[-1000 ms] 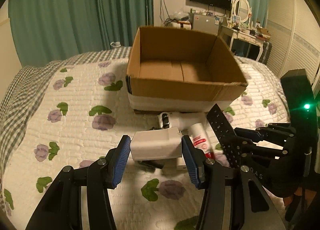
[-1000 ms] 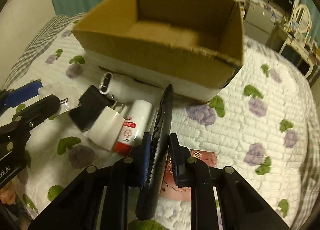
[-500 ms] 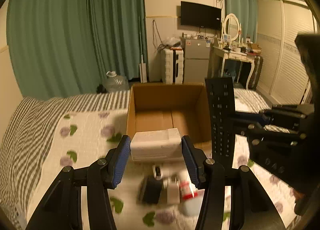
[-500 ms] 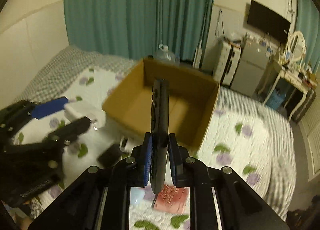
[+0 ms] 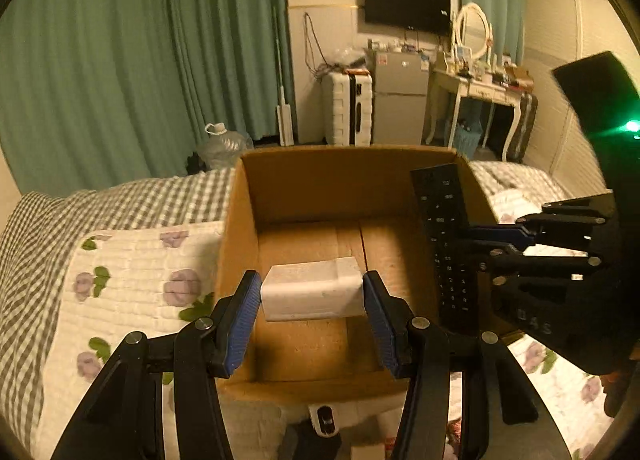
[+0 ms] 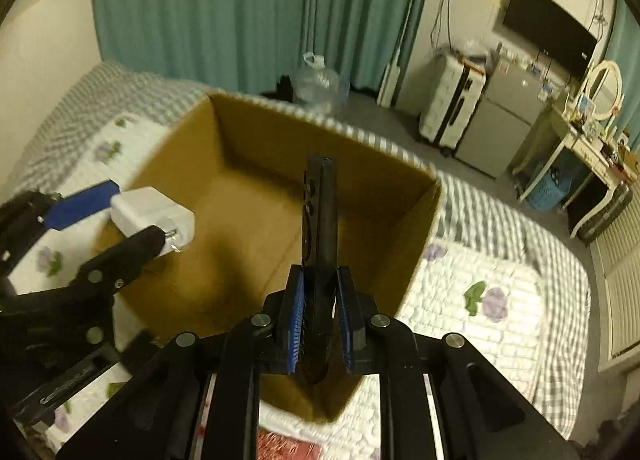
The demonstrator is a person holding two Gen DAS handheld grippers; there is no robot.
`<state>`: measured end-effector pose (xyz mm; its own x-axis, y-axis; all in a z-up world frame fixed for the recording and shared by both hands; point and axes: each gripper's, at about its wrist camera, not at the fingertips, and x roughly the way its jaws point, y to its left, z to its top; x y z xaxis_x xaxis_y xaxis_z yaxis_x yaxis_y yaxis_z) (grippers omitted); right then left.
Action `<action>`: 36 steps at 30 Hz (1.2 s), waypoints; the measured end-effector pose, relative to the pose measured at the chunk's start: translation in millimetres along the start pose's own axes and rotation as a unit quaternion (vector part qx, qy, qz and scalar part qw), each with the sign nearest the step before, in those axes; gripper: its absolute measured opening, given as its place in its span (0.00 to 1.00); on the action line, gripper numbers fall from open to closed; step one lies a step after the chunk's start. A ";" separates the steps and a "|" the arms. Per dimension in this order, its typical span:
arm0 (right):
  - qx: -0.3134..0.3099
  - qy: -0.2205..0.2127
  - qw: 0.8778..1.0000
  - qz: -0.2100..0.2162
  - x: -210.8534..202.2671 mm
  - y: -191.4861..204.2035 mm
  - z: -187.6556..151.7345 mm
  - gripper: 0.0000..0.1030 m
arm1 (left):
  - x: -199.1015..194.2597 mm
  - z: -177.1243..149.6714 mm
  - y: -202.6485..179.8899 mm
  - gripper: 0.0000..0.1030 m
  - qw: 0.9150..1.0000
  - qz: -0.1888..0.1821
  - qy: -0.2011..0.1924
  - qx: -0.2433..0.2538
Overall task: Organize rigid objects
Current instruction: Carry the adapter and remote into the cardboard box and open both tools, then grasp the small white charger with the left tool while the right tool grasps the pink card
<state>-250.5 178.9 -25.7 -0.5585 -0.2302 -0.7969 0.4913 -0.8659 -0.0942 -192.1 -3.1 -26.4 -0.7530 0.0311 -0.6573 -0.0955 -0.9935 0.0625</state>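
Not much to read here. On the body of the right gripper (image 5: 496,242), in the left wrist view, pale letters spell what looks like "DAS", with the start of the word hidden in shadow. The black remote control (image 5: 448,244) that it grips shows rows of small white key markings; a few look like the digits 1, 2, 3, but the rest are too small and blurred to make out. Nothing legible in the right wrist view.
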 end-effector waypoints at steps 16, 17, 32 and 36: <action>0.075 -0.056 0.996 -0.011 -21.3 -29.7 -9.1 0.56 | -35.8 -3.6 5.3 0.62 1.000 0.007 -0.011 -0.006; 0.077 -0.061 0.995 -0.017 -35.6 -32.1 -12.0 0.62 | -43.3 -4.6 6.2 0.63 1.000 0.011 -0.012 -0.005; 0.100 -0.102 0.990 -0.021 -176.4 -10.4 -106.4 0.84 | -138.5 -68.7 -4.5 0.66 1.000 0.012 -0.011 -0.022; 0.120 -0.094 0.988 -0.018 -172.0 -7.5 -138.3 0.84 | -127.8 -94.0 -16.0 0.66 1.000 0.009 0.013 -0.016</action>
<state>-65.7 286.5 29.5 -0.6976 -0.2557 -0.6693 0.3081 -0.9504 0.0419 -33.1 -1.5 -14.0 -0.7376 0.0099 -0.6751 -0.0599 -0.9969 0.0508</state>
